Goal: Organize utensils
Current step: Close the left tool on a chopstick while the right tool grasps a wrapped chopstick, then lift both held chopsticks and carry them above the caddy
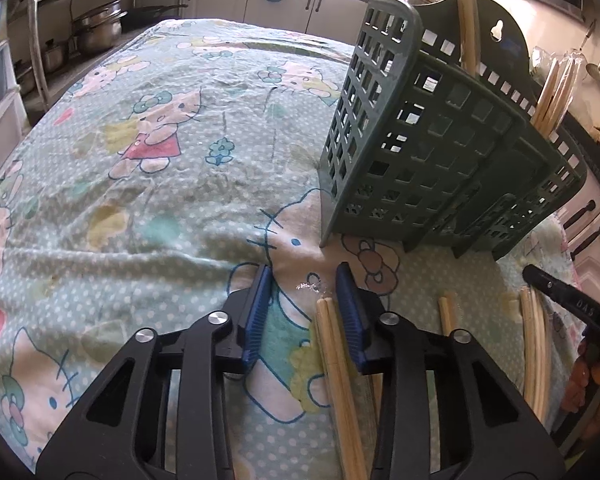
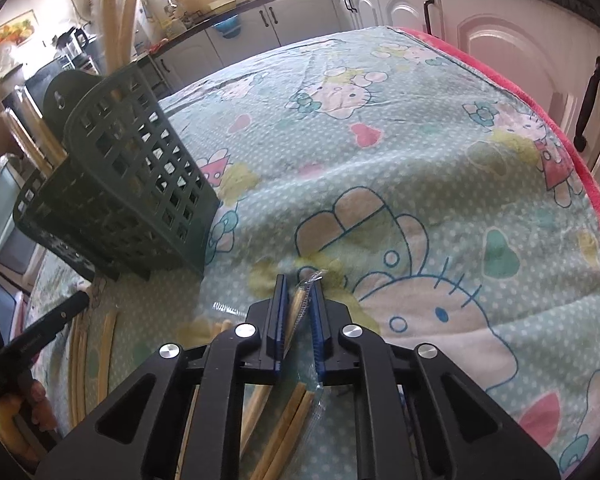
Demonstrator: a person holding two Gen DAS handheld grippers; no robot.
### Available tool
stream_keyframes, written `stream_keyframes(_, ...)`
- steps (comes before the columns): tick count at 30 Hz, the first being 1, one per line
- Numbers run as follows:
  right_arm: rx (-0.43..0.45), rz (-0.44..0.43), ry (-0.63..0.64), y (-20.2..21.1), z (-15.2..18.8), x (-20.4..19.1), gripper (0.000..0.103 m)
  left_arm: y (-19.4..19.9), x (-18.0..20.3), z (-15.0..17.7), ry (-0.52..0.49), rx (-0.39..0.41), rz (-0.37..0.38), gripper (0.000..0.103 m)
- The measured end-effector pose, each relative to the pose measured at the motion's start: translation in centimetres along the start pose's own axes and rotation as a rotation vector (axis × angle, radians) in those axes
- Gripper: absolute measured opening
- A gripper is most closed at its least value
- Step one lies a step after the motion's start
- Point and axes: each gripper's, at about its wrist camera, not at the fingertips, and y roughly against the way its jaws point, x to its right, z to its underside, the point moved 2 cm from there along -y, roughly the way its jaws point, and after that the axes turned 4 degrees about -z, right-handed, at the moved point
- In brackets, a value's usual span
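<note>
A green lattice utensil holder (image 1: 440, 152) (image 2: 140, 184) stands on the cartoon-print cloth, with several chopsticks (image 1: 466, 20) upright in it. In the left wrist view my left gripper (image 1: 304, 276) is open over a wrapped pair of chopsticks (image 1: 332, 344). The pair lies on the cloth against the right-hand pad, well clear of the left-hand pad. In the right wrist view my right gripper (image 2: 299, 286) is shut on another plastic-wrapped pair of chopsticks (image 2: 299, 306), whose tip pokes out between the blue pads. More loose chopsticks (image 1: 534, 340) (image 2: 108, 340) lie near the holder's base.
The cloth (image 1: 160, 160) covers the whole table, with a pink edge (image 2: 580, 168) on the right. White cabinet doors (image 2: 500, 60) stand close beyond that edge. Metal pots (image 1: 96, 28) sit on a shelf past the table's far left corner.
</note>
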Motion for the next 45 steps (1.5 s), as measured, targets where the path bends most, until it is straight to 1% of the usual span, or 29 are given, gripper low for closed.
stream_keyframes(2, 0.005, -0.004, -0.011, 0.0, -0.1, 0.0, 0.009, -0.1, -0.1, 0.0, -0.004, 0.002, -0.005, 0.021)
stream_keyframes(4, 0.012, -0.014, -0.027, 0.0, -0.3, 0.2, 0.008, 0.0, -0.4, 0.0, 0.006, 0.007, -0.004, 0.015)
stream_keyframes(5, 0.014, -0.021, -0.037, 0.0, -0.4, 0.3, 0.008, -0.1, -0.6, -0.1, 0.013, 0.006, 0.001, 0.014)
stream_keyframes(7, 0.029, -0.039, -0.051, 0.3, -0.6, 0.2, 0.008, -0.2, -1.3, -0.2, 0.036, 0.001, 0.022, 0.009)
stream_keyframes(12, 0.072, -0.079, -0.047, 1.7, -1.0, -0.6, 0.007, 0.2, -2.3, -0.4, 0.088, -0.001, 0.069, 0.004)
stream_keyframes(15, 0.106, -0.105, -0.030, 3.2, -1.4, -1.3, 0.006, 1.8, -2.4, -0.6, 0.101, 0.041, 0.096, 0.003)
stream_keyframes(22, 0.190, -0.176, 0.031, 7.2, -1.9, -4.1, 0.005, 7.3, -2.0, -1.7, 0.092, 0.176, 0.147, 0.003)
stream_keyframes(26, 0.230, -0.209, 0.064, 9.3, -2.0, -5.6, 0.005, 9.8, -1.5, -2.0, 0.080, 0.240, 0.156, 0.003)
stream_keyframes(36, 0.326, -0.260, 0.137, 13.6, -1.6, -9.0, 0.005, 13.7, -1.3, -2.2, 0.082, 0.330, 0.192, 0.003)
stream_keyframes(45, 0.387, -0.284, 0.184, 15.8, -1.5, -10.8, 0.005, 16.5, -1.3, -2.5, 0.084, 0.399, 0.215, 0.003)
